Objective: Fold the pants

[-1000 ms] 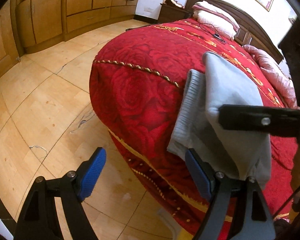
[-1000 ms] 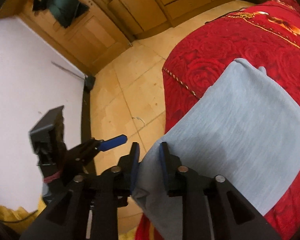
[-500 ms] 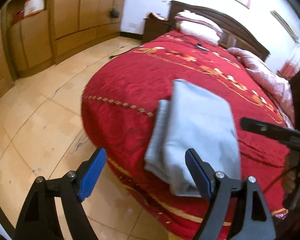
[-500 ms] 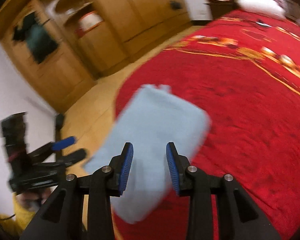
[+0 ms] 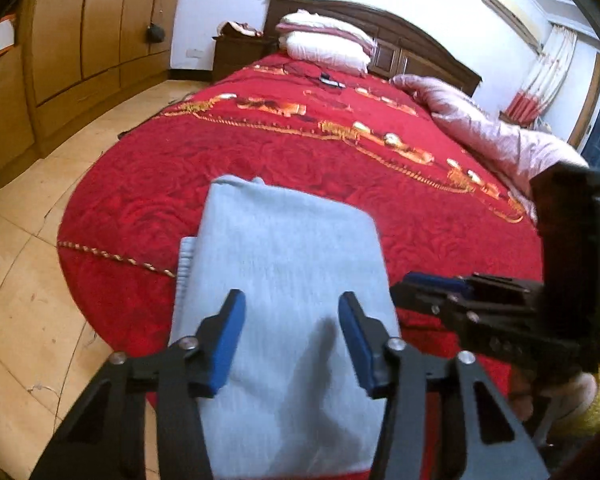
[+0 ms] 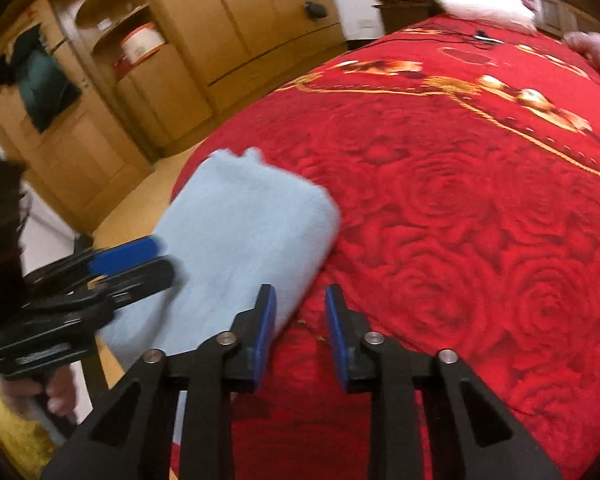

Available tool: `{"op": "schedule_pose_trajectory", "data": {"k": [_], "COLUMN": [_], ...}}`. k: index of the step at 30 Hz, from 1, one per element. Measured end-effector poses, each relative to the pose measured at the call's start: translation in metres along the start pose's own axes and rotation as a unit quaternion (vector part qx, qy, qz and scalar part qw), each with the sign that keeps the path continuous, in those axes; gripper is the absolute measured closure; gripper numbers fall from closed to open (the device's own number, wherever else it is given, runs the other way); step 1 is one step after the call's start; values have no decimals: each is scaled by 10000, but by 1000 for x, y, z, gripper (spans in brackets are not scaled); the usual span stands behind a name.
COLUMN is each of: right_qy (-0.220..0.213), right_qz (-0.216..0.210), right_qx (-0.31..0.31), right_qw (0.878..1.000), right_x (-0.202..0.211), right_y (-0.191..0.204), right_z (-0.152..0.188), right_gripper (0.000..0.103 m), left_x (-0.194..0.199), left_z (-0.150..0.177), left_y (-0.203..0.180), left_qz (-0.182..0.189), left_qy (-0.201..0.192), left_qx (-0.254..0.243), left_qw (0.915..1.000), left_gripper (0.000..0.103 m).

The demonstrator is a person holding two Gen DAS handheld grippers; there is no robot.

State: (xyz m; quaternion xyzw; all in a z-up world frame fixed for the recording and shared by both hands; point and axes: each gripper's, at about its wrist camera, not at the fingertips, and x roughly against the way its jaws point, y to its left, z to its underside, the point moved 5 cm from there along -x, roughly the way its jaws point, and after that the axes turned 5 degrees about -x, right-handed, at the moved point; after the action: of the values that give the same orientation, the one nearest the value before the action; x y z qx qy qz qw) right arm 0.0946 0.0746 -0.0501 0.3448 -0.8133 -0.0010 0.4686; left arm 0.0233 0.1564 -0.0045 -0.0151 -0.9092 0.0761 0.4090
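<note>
Left wrist view: the pale grey-blue pants lie folded into a thick rectangle at the foot corner of the bed, on the red rose-patterned bedspread, their near end draped over the bed's edge. A ribbed lower layer peeks out along the left side of the fold. The left gripper hangs above the near half of the pants, jaws spread wide, blue pads clear of the cloth, nothing between them. The right gripper shows side-on just beside the pants' right edge; from here I cannot tell its jaw gap. White pillows sit at the dark headboard, a pink quilt along the far right side, wooden wardrobes to the left over a tiled floor. Right wrist view: the right gripper is over the bedspread just right of the pants, jaws apart, holding nothing; its left pad overlaps the pants' edge in the picture, contact unclear. The left gripper reaches in from the left across the pants' near side, fingers seen side-on. Image slightly motion-blurred.
</note>
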Motion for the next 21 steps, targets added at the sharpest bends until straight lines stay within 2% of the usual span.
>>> {"op": "schedule_pose_trajectory", "data": {"k": [2, 7, 9, 11, 14, 16, 18, 19, 21], "right_qy": [2, 227, 261, 281, 418, 569, 599, 577, 515], "right_qz": [33, -317, -392, -345, -393, -563, -750, -761, -692], "right_qx": [196, -196, -358, -503, -879, -1208, -1379, -1390, -1306], "right_qw": [9998, 9990, 9983, 9977, 9945, 9894, 9858, 9857, 9877], "right_x": [-6, -22, -25, -26, -23, -17, -9, -4, 3], "right_y": [7, 1, -4, -11, -19, -24, -24, -22, -18], "right_z": [0, -1, -1, -1, -2, -3, -3, -3, -2], "right_gripper": [77, 76, 72, 60, 58, 57, 55, 52, 47], "left_x": [-16, -35, -35, -32, -28, -24, -21, -19, -16], "left_z": [3, 11, 12, 14, 17, 18, 20, 21, 22], "left_y": [8, 27, 31, 33, 35, 38, 44, 48, 55], "left_qz": [-156, -269, -325, -424, -440, -462, -663, -774, -740], "left_qy": [144, 304, 309, 311, 322, 336, 392, 403, 435], "left_qx": [-23, 118, 94, 38, 62, 101, 116, 133, 242], "left_qw": [9998, 9991, 9989, 9986, 9985, 9983, 9970, 9961, 9960], "left_gripper": [59, 60, 60, 60, 60, 56, 33, 32, 32]}}
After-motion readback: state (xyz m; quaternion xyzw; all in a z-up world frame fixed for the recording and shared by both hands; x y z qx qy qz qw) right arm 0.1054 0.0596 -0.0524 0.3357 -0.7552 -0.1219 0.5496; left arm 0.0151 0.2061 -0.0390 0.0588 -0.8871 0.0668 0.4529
